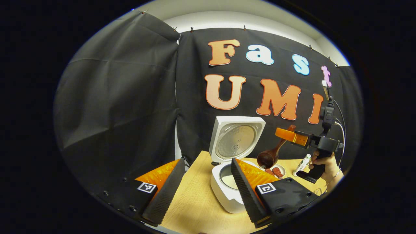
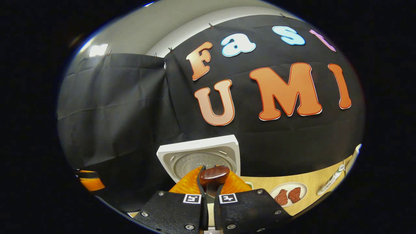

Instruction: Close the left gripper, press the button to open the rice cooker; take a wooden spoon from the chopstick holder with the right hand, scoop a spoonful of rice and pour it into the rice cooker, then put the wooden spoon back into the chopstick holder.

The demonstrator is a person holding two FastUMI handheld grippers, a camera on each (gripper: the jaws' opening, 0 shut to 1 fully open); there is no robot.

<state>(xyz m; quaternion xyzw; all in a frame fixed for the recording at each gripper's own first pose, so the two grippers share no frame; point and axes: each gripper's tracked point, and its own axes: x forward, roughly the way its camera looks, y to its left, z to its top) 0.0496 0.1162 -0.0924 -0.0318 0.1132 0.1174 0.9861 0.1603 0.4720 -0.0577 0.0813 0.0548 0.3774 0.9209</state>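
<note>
Hiding rice cooker [image 1: 227, 191] rim: L finger [image 1: 245, 190].

left gripper [image 1: 204, 185] agape, right gripper [image 2: 209, 185] clamped — raised

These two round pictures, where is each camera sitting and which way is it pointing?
Left gripper view: rides on the left claw, fingers apart; looks across the wooden table at the open rice cooker; farther off shows the right claw holding the wooden spoon, and the hand gripping it.
Right gripper view: rides on the right claw, fingers pressed on the wooden spoon; looks towards the cooker's raised lid.
Shared: rice cooker, spoon, plate of red pieces, white tube, table.
</note>
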